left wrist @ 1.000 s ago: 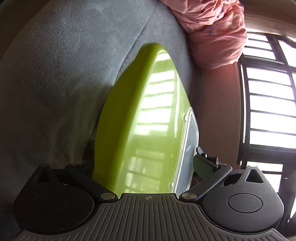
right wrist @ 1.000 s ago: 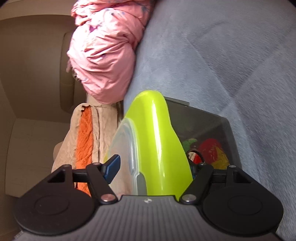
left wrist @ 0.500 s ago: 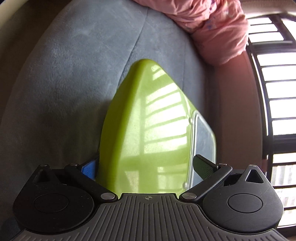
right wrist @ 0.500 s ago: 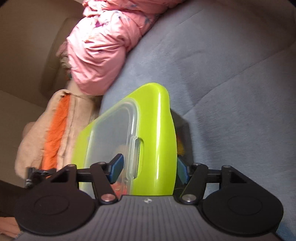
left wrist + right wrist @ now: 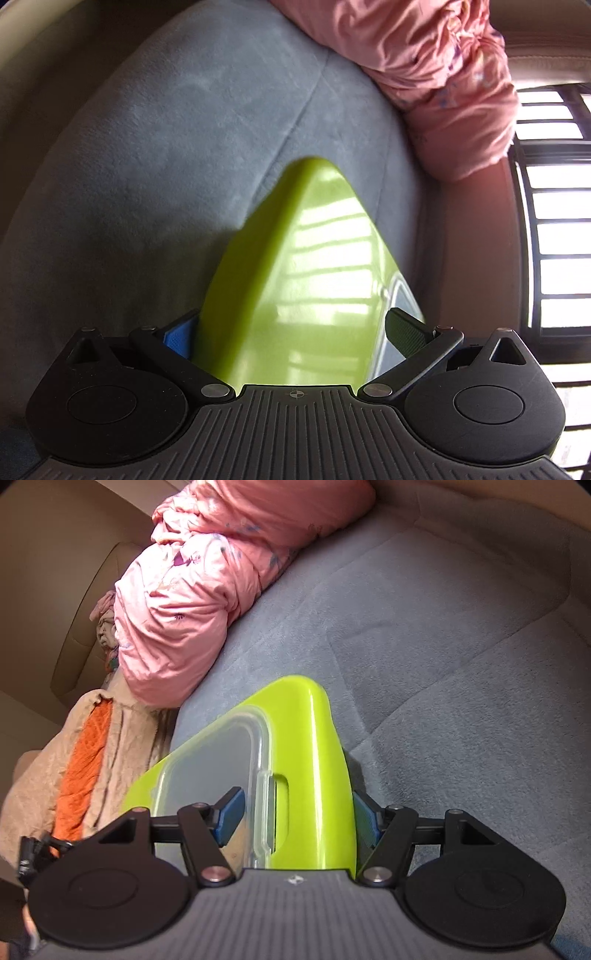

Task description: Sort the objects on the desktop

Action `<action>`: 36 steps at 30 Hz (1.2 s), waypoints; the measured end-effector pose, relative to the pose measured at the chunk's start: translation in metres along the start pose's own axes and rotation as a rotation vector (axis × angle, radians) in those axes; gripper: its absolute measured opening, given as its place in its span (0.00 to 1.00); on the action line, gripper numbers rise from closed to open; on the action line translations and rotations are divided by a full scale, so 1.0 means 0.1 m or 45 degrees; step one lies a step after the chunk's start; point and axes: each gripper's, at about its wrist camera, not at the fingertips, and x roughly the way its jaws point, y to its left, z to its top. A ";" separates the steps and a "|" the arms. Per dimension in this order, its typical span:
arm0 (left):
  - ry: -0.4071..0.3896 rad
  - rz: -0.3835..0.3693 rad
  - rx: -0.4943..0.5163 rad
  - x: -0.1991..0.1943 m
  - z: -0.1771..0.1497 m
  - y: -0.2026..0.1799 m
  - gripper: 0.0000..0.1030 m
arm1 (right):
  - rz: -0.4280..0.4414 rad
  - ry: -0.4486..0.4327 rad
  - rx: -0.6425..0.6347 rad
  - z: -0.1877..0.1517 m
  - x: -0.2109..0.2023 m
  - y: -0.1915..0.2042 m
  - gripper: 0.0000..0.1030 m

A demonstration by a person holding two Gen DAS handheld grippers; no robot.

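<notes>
A lime-green lid (image 5: 314, 258) with a clear middle panel is held up over the grey sofa, one gripper at each end. My left gripper (image 5: 291, 336) is shut on one end: its blue pad lies against the green outer face and the dark pad on the clear panel's side. In the right wrist view the same lid (image 5: 310, 738) lies tilted, with the clear panel and its latch slot showing. My right gripper (image 5: 295, 818) is shut on it, one pad on the clear panel, the other under the green rim. No box shows under the lid.
Behind the lid a grey sofa cushion (image 5: 443, 664) fills the view. A bundled pink quilt (image 5: 192, 602) lies at its far end, with a beige and orange cloth (image 5: 85, 757) beside it. A barred window (image 5: 554, 240) is at the right of the left wrist view.
Both grippers rose with the lid and it tipped flatter. The dark box with coloured things, seen under the lid in the right wrist view a second ago, has dropped out of sight.
</notes>
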 end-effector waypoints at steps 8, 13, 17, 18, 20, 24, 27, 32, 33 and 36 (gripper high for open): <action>-0.116 0.292 0.139 -0.64 -0.22 -0.20 1.00 | -0.061 -0.173 0.020 0.07 -0.77 0.20 0.95; -0.022 0.351 0.466 -1.08 -1.04 -0.93 1.00 | -0.136 -0.055 -0.199 -0.04 -1.27 0.80 1.00; -0.116 0.302 0.641 -1.44 -1.74 -1.40 1.00 | -0.242 -0.070 -0.405 -0.34 -1.59 1.37 1.00; -0.150 0.309 0.681 -1.51 -1.89 -1.49 1.00 | -0.246 -0.057 -0.404 -0.40 -1.66 1.48 1.00; -0.224 0.338 0.747 -1.62 -2.15 -1.66 1.00 | -0.237 -0.020 -0.366 -0.50 -1.79 1.67 1.00; -0.320 0.468 0.852 -1.67 -2.48 -1.93 1.00 | -0.081 0.121 -0.323 -0.68 -1.92 1.87 1.00; -0.289 0.472 0.870 -1.57 -2.59 -2.01 1.00 | -0.041 0.185 -0.379 -0.87 -1.94 2.05 1.00; -0.231 0.473 0.853 -1.42 -2.62 -1.96 1.00 | -0.260 0.154 -0.466 -1.06 -1.82 2.21 1.00; -0.248 0.493 0.860 -1.43 -2.62 -1.95 1.00 | -0.273 0.156 -0.471 -1.09 -1.82 2.21 1.00; -0.285 0.543 0.852 -1.48 -2.58 -1.92 1.00 | -0.288 0.135 -0.456 -1.13 -1.89 2.23 1.00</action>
